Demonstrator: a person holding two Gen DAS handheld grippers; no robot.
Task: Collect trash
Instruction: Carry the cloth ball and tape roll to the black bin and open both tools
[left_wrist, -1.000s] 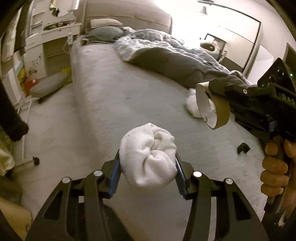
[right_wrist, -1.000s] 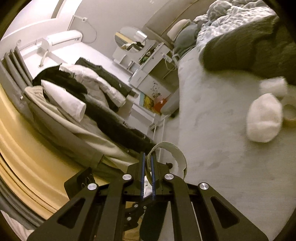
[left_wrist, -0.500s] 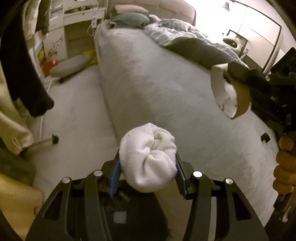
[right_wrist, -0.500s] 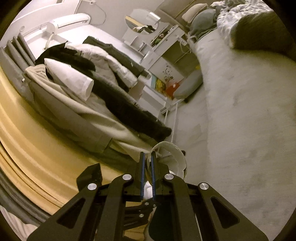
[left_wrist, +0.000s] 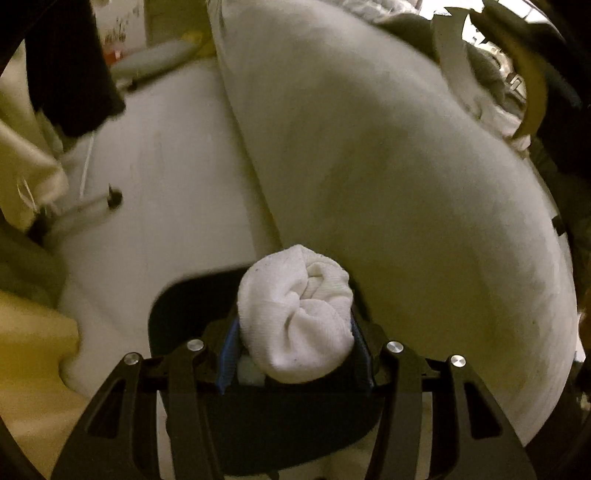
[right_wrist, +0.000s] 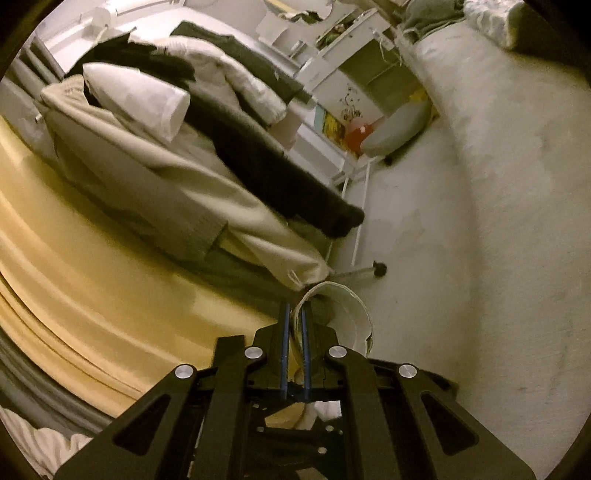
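Bed edge and floor now fill my view instead of the mattress top. Left tongs (left_wrist: 294, 354) clamp the balled white sock (left_wrist: 295, 317) right over a black bin (left_wrist: 184, 306); right tongs (right_wrist: 294, 354) pinch the torn tape roll (right_wrist: 343, 310). Drop-off looks close, 2 items ready.

Both fisheye views are dim and carry a warm yellowish cast, with straight lines bowed and dark vignetting at the rounded corners. The left wrist view is motion-blurred across the bed (left_wrist: 388, 177) and floor (left_wrist: 177, 206), sharp only near the lens. In the right wrist view the hanging clothes (right_wrist: 207, 147) are soft and the far wall brightest.
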